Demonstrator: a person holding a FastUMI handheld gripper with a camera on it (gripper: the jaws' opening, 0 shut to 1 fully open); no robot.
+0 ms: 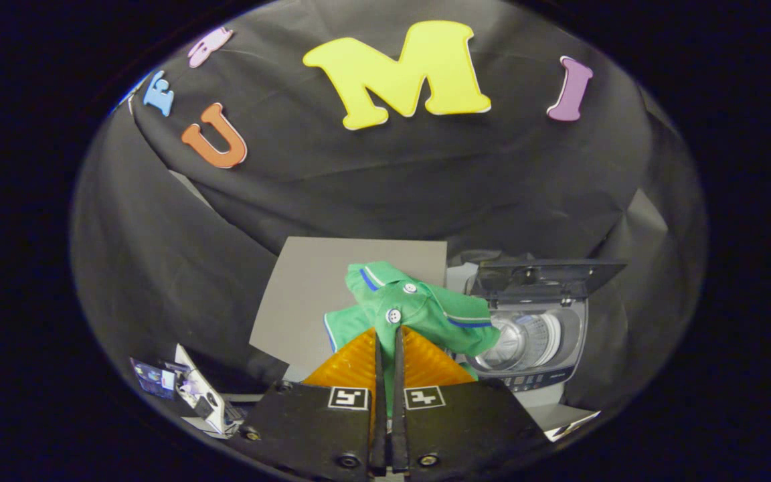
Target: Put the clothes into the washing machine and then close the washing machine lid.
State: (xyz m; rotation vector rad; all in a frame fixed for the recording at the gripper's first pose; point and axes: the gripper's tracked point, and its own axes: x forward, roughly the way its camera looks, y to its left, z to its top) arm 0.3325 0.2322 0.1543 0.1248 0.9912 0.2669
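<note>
Item: green polo shirt (pixel 402 308), carried toward washing machine (pixel 536 335).
Gripper (pixel 387 335) at lower centre, jaws clamped on shirt placket; machine lower right, lid (pixel 546 273) raised; advice: clear drum rim fully before releasing.

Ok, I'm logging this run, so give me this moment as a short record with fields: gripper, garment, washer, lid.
gripper: gripper fingers closed together, pinching the garment
garment: green polo shirt, held at the fingertips, bunched, hanging just left of the washer
washer: small top-load washing machine, to the right beyond the fingers, drum visible
lid: lid raised open
task stage: shirt not yet in the drum
</note>
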